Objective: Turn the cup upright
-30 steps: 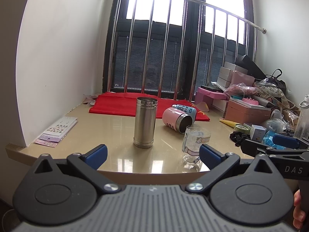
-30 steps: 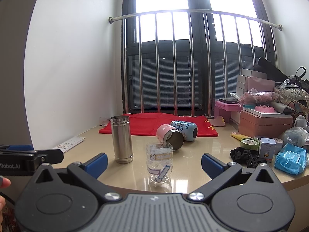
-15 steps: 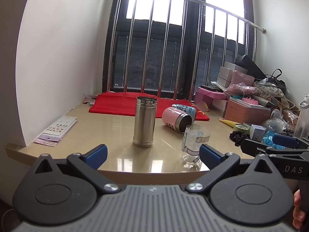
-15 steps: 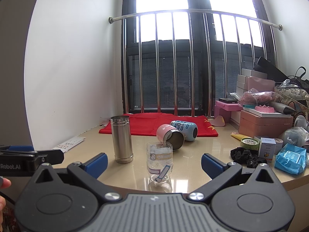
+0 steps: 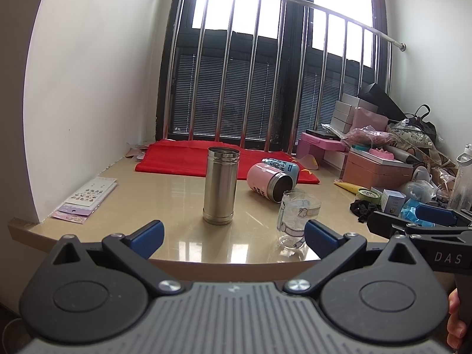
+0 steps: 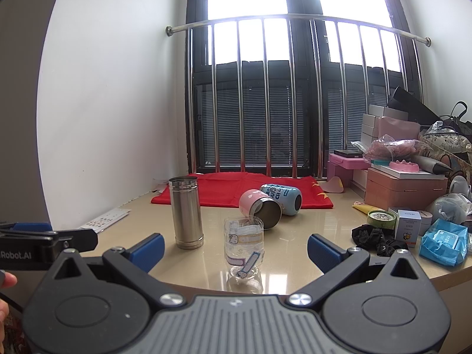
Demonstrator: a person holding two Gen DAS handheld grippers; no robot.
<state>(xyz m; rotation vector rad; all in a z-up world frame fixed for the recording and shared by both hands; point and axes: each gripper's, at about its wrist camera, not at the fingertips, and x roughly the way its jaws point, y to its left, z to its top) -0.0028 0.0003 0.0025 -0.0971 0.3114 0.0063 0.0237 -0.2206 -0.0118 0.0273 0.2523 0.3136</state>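
A pink cup (image 5: 267, 182) lies on its side on the beige counter, mouth toward me; it also shows in the right wrist view (image 6: 259, 209). A blue cup (image 6: 281, 194) lies on its side behind it (image 5: 280, 165). A clear plastic cup (image 6: 243, 249) stands near the front edge (image 5: 296, 218). A steel tumbler (image 5: 220, 184) stands upright to the left (image 6: 185, 212). My left gripper (image 5: 233, 236) is open and empty, in front of the counter edge. My right gripper (image 6: 234, 249) is open and empty, the clear cup between its fingers in view.
A red cloth (image 5: 206, 159) lies by the window bars. Sticker sheets (image 5: 85, 196) lie at the left. Boxes, bags and packets (image 6: 407, 188) crowd the right side. A black hair tie heap (image 6: 374, 237) lies near the front right.
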